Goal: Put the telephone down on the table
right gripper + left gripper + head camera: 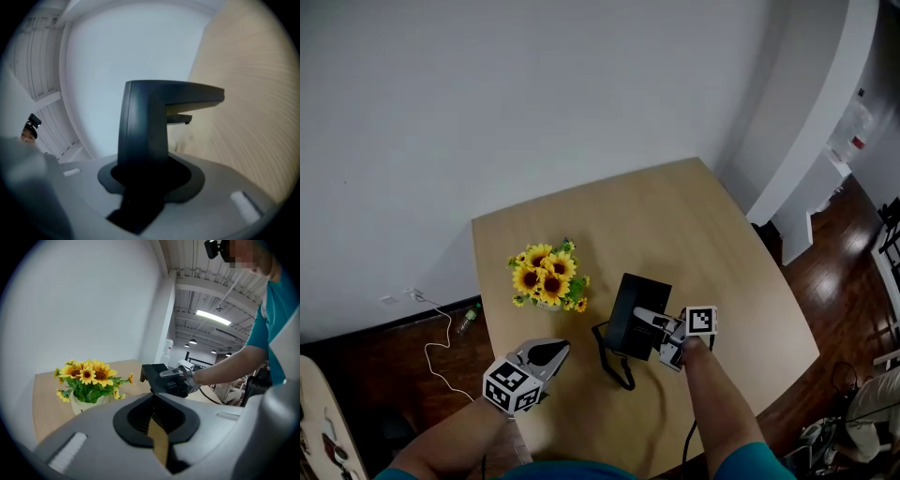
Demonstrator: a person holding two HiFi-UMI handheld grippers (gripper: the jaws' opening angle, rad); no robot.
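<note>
Pale wooden table [731, 253] against a white wall: right gripper [656, 323], forearm reaching in from the lower edge, is clamped on the black telephone [630, 298] at lower centre, bare tabletop to its right. Left gripper [548, 353], closed and empty, sits lower left, below the sunflowers [548, 275].

Matt plastic telephone [628, 298], smooth wooden table [694, 225]

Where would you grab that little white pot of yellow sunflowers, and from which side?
Probably the white pot itself, low on its wall, coming in level from the side: the yellow sunflowers spread over its top and hide it from above.
</note>
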